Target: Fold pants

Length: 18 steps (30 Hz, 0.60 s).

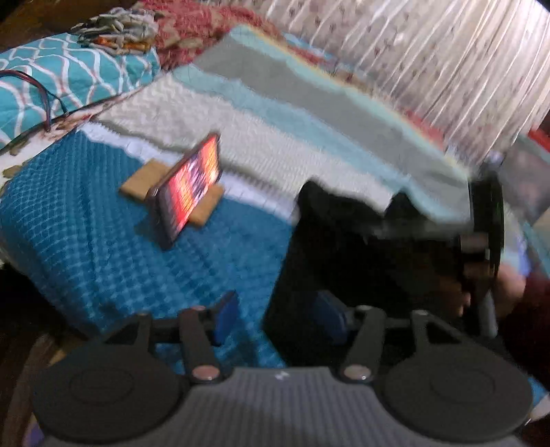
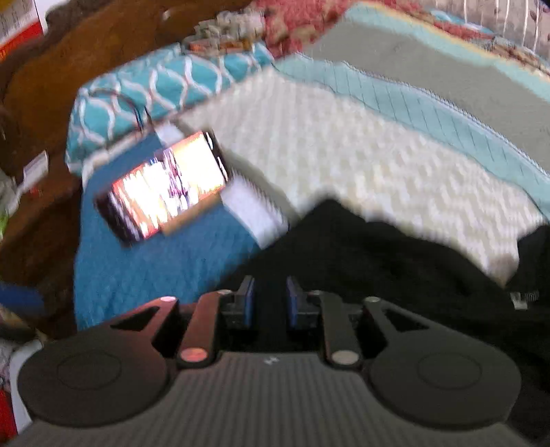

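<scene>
Bedding fills both views: a quilted bedspread (image 1: 86,233) in deep teal covers the near part of the bed, running into a bumpy white band (image 1: 192,117), then a pale aqua stripe and a grey stripe (image 1: 282,82) farther back. Black pants (image 1: 361,247) lie on this bed, spread across the teal and white bands at the right of the left wrist view, low and right in the right wrist view (image 2: 378,261). Everything is smeared with motion blur, so their folds cannot be read.

A phone (image 1: 190,187) stands tilted on a small wooden stand (image 1: 144,178) just left of the pants, its screen glowing orange-red. Behind it sits a teal pillow (image 1: 68,75) with a white lattice pattern, a dark cable (image 1: 44,93) looping over it. A red floral blanket (image 1: 206,31) is bunched at the head of the bed, a pleated pale curtain (image 1: 429,68) hangs beyond, and the right wrist view catches a carved brown wooden headboard (image 2: 62,79) at left.

Left gripper (image 1: 278,316) hovers with blue pads moderately apart, one over teal quilt, one over the black cloth, nothing clamped. Right gripper (image 2: 271,302) shows a narrow gap over the pants; whether cloth is pinched, I cannot tell. At the far right of the left wrist view, part of that other gripper and a hand (image 1: 508,289) appear, blurred.
</scene>
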Available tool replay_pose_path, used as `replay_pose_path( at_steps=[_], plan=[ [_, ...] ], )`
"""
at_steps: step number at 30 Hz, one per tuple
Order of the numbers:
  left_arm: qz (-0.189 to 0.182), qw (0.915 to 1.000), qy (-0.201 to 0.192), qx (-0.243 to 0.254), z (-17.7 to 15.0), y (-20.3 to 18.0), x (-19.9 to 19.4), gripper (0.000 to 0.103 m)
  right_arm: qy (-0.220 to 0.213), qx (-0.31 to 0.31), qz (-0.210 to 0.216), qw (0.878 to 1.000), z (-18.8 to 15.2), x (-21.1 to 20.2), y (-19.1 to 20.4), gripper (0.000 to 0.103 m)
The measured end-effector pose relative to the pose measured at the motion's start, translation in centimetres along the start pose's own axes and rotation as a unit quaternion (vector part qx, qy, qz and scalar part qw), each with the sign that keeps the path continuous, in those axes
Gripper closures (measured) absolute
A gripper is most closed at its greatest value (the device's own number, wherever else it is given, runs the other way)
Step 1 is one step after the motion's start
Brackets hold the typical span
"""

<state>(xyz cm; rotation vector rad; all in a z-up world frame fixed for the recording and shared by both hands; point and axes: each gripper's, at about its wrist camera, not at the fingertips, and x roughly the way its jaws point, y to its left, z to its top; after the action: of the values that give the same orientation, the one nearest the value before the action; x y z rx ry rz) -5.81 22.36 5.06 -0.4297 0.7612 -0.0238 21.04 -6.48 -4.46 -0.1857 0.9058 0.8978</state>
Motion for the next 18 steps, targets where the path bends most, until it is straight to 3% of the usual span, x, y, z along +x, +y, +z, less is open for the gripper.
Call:
replay_pose_path(
  at_steps=[2,4,5,6,8,9,11,13,14,15,16,17,18],
  plan=[
    [-0.016,0.9997,-0.015,0.014,0.9,-0.6,1.2,0.042,-0.02,0.009,-0.028,0.999,0.3,-2.5,-2.0,0.081],
    [-0.01,0.9984,-0.019,0.053,2.4,-2.1,3.8,0.042,-0.048,0.006,-0.083,0.995,1.2,-5.2,-4.9,0.078],
    [-0.008,0.9967,-0.025,0.076,2.8,-2.6,5.2,0.042,-0.058,-0.006,-0.125,0.99,2.0,-6.2,-6.3,0.068],
    [-0.002,0.9939,-0.034,0.105,3.8,-3.8,7.0,0.04,-0.062,-0.016,-0.156,0.986,2.2,-6.4,-7.4,0.05],
    [0.01,0.9887,-0.037,0.145,5.1,-5.9,10.2,0.031,-0.043,-0.03,-0.192,0.98,3.2,-6.4,-10.7,0.029],
    [0.01,0.9859,-0.036,0.163,6.1,-6.9,12.1,0.021,-0.027,-0.03,-0.204,0.978,3.5,-5.8,-11.7,0.028],
    [0.021,0.9803,-0.037,0.193,7.3,-8.7,14.9,0.016,0.003,-0.032,-0.234,0.972,4.2,-3.7,-13.5,0.028],
    [0.032,0.9748,-0.028,0.219,8.2,-10.2,17.9,0.013,0.038,-0.038,-0.232,0.971,4.1,-1.1,-14.9,0.026],
    [0.038,0.9733,-0.019,0.226,8.5,-10.9,19.4,0.011,0.048,-0.039,-0.239,0.969,3.9,0.3,-15.4,0.028],
    [0.047,0.9724,-0.011,0.228,8.8,-11.6,20.9,0.012,0.057,-0.038,-0.25,0.966,3.5,1.4,-15.8,0.038],
    [0.059,0.9719,-0.004,0.228,9.0,-12.1,22.1,0.012,0.067,-0.035,-0.26,0.963,3.0,2.0,-16.5,0.056],
    [0.063,0.9717,0.005,0.227,9.1,-12.6,23.3,0.016,0.074,-0.018,-0.267,0.961,2.7,2.3,-17.3,0.092],
    [0.058,0.9711,0.017,0.231,9.0,-13.2,24.3,0.019,0.053,0.013,-0.279,0.959,2.6,0.9,-18.4,0.093]
  ],
)
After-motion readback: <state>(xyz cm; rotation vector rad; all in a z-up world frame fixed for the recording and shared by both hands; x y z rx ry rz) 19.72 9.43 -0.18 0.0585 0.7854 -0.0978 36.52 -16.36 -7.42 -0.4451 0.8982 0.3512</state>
